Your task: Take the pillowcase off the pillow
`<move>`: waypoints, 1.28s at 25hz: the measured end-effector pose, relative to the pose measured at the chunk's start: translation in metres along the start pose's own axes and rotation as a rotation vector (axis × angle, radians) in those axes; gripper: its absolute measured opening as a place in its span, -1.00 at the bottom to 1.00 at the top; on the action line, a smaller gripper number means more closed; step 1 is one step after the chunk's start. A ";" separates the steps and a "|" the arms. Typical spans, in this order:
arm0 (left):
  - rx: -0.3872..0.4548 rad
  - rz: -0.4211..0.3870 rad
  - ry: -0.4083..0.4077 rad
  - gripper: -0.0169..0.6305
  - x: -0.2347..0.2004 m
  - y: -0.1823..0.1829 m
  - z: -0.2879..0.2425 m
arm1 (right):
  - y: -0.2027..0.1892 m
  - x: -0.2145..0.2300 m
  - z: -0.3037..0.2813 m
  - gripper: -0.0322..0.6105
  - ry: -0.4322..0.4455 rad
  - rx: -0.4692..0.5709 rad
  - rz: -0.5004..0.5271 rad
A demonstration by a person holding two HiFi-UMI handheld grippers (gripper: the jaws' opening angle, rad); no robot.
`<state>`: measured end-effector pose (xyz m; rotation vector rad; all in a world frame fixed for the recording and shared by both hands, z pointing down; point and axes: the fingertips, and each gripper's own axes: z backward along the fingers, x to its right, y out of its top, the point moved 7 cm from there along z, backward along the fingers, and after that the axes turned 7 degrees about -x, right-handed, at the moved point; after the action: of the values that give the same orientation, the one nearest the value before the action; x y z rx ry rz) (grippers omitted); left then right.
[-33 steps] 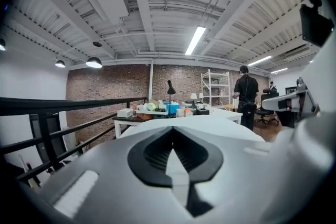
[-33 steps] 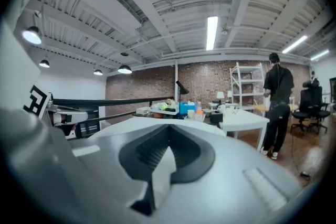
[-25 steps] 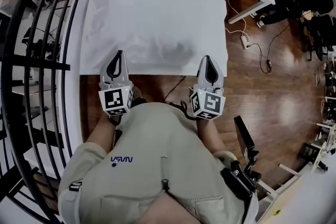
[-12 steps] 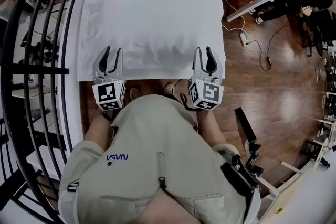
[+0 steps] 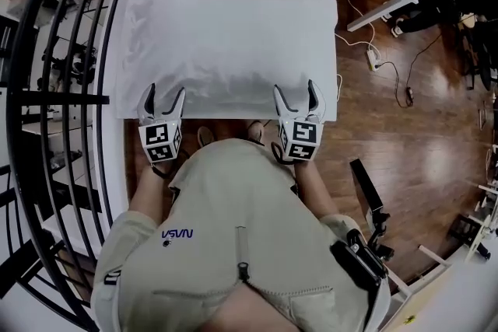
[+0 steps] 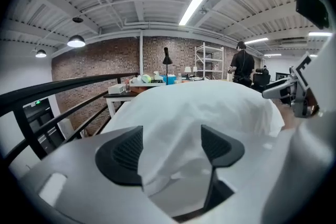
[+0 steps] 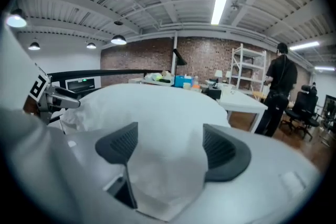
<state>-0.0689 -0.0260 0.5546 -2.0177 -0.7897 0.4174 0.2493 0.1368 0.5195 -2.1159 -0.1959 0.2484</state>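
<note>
Head view: left tongs (image 5: pixel 166 93), right tongs (image 5: pixel 296 93) abreast, just-opening jaws astride pillowcase (image 5: pixel 229 27)

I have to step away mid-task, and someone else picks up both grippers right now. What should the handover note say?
Left gripper: open. Its jaws have just been opening, and loose pillowcase fabric lies between them, unpinched.
Right gripper: open. Its jaws have also just been opening, with fabric between them, not gripped.
Pillow: lies flat in front of the person, with both grippers at its near edge.
Done: nothing; the case is fully on.
Left: grip the case and pull it off the pillow.
</note>
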 end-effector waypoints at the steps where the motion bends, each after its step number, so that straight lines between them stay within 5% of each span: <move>1: -0.016 0.020 0.002 0.21 -0.004 -0.005 -0.003 | -0.007 0.002 -0.004 0.34 -0.007 -0.031 -0.006; 8: -0.124 0.021 -0.040 0.21 -0.008 -0.020 -0.039 | -0.035 0.006 -0.037 0.40 -0.011 -0.189 0.025; 13: -0.126 -0.046 -0.053 -0.17 0.000 -0.018 -0.043 | -0.029 -0.002 -0.039 -0.21 -0.010 -0.179 0.072; 16: -0.047 -0.051 -0.038 -0.79 -0.004 -0.009 -0.015 | -0.019 -0.007 -0.018 -0.79 -0.049 -0.103 0.059; 17: -0.016 -0.041 -0.039 -0.90 -0.005 -0.001 -0.007 | -0.011 -0.005 -0.012 -0.84 -0.051 -0.076 0.047; 25: 0.175 -0.077 -0.088 -0.92 -0.006 0.100 0.031 | 0.079 0.021 0.029 -0.87 -0.037 0.103 0.058; 32: 0.124 -0.094 -0.177 -0.92 -0.005 0.163 0.078 | 0.128 0.037 0.063 -0.87 0.051 0.047 0.114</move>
<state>-0.0563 -0.0435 0.3752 -1.8384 -0.9394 0.5825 0.2740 0.1299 0.3739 -2.0871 -0.0390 0.2634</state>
